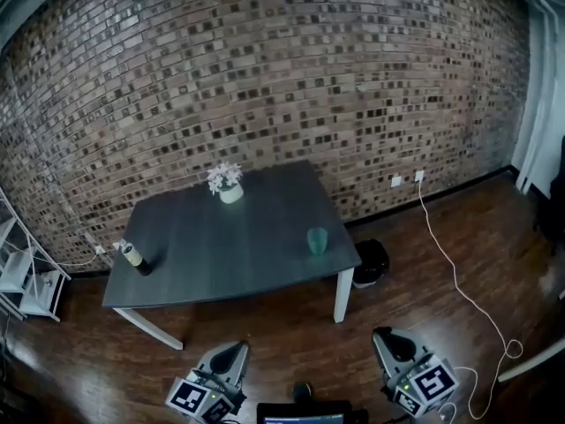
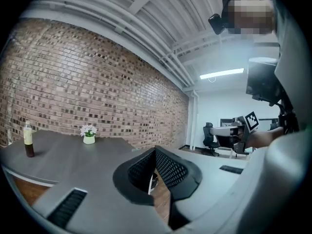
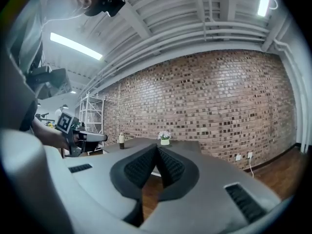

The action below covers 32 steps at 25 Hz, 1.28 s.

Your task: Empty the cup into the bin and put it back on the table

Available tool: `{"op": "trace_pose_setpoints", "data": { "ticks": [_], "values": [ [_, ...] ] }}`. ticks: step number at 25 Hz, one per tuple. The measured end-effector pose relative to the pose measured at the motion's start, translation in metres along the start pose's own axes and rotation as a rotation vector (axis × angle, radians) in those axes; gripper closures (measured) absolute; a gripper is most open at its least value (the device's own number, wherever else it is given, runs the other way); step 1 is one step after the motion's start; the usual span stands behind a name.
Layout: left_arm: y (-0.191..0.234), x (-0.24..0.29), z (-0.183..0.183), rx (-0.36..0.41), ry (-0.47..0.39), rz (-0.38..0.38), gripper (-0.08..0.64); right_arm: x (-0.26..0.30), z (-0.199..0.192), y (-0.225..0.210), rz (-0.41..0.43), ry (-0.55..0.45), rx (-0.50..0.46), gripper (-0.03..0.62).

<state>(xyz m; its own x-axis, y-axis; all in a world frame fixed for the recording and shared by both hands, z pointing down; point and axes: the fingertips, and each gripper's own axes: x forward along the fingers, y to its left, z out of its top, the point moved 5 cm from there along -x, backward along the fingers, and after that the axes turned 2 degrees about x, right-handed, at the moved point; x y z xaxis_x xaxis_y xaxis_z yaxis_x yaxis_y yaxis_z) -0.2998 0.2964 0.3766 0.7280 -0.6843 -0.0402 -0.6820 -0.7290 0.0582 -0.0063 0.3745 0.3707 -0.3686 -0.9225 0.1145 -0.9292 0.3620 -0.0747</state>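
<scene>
1. Standing back from the table (image 1: 247,246), I am holding the left claw (image 1: 231,353) and the right claw (image 1: 390,338) low, each with its jaws pressed together on nothing.
2. The green cup (image 1: 318,240) is standing upright near the table's right front corner, ahead of both claws and nearer the right one.
3. What I am taking for the bin (image 1: 371,261) is sitting on the floor just beside that corner's leg. The bottle (image 1: 137,259) and flower pot (image 1: 228,186) are standing well apart from the cup, and nothing is blocking the reach.

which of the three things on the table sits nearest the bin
The green cup, by the corner beside the black bin; bottle and flower pot stand farther left.
</scene>
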Motion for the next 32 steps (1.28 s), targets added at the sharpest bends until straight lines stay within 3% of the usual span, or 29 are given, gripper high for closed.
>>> {"op": "trace_pose_setpoints", "data": {
  "ticks": [9,13,20,32],
  "values": [
    [0.065,0.105,0.009,0.026,-0.002,-0.063,0.56,0.098,0.025,-0.062,0.008,0.061,-0.043,0.589],
    [0.094,0.144,0.014,0.079,0.0,-0.089,0.56,0.143,0.035,-0.084,0.016,0.067,-0.038,0.589],
    [0.124,0.204,0.004,0.027,0.043,-0.058,0.56,0.205,0.041,-0.131,0.081,0.159,-0.102,0.588],
    [0.143,0.295,0.0,0.004,0.075,0.15,0.56,0.293,0.054,-0.207,0.346,0.228,-0.162,0.588]
  ]
}}
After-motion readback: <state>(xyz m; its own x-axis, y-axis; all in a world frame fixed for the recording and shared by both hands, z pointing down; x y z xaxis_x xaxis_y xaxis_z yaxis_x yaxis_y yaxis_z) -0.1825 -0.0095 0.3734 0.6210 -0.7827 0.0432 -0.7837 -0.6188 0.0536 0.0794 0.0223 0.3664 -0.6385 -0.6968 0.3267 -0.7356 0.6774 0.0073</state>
